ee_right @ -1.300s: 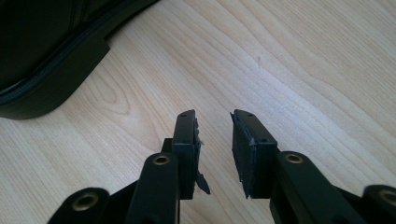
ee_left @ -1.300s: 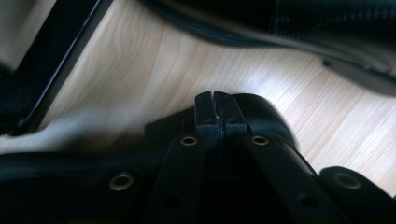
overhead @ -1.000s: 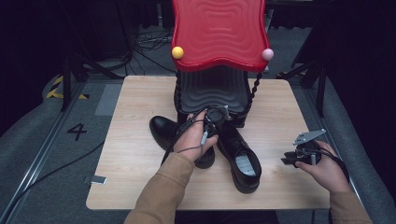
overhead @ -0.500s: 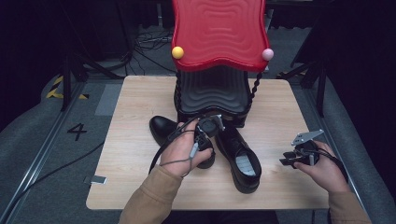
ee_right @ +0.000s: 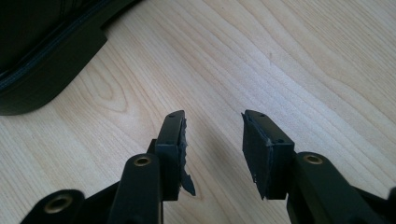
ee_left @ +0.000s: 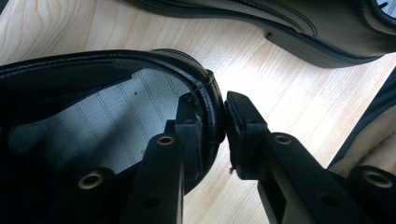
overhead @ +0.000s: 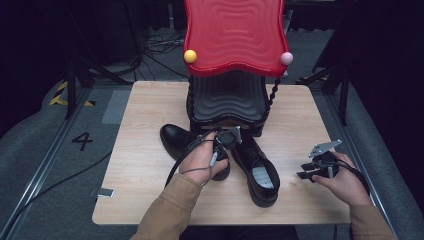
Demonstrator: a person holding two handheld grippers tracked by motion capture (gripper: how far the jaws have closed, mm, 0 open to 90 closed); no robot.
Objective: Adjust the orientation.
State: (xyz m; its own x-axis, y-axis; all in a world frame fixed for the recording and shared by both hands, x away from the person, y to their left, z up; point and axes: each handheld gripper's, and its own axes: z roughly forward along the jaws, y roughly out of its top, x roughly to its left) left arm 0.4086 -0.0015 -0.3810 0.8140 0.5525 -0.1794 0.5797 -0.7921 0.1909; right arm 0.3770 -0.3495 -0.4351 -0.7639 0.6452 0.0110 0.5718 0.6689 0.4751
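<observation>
Straddling the left fingers [ee_left: 187,121], shoe's heel rim [ee_left: 212,112].

In the left gripper view, the left gripper [ee_left: 225,123] has just been closing on the heel rim of a black shoe [ee_left: 208,100]; one jaw is inside, one outside, apparently pressing it. A second shoe [ee_left: 299,28] lies beyond on the wooden table [ee_left: 280,79].

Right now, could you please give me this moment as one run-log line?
left gripper: shut on left shoe heel rim | right gripper: open, over table | right shoe: untouched
</observation>
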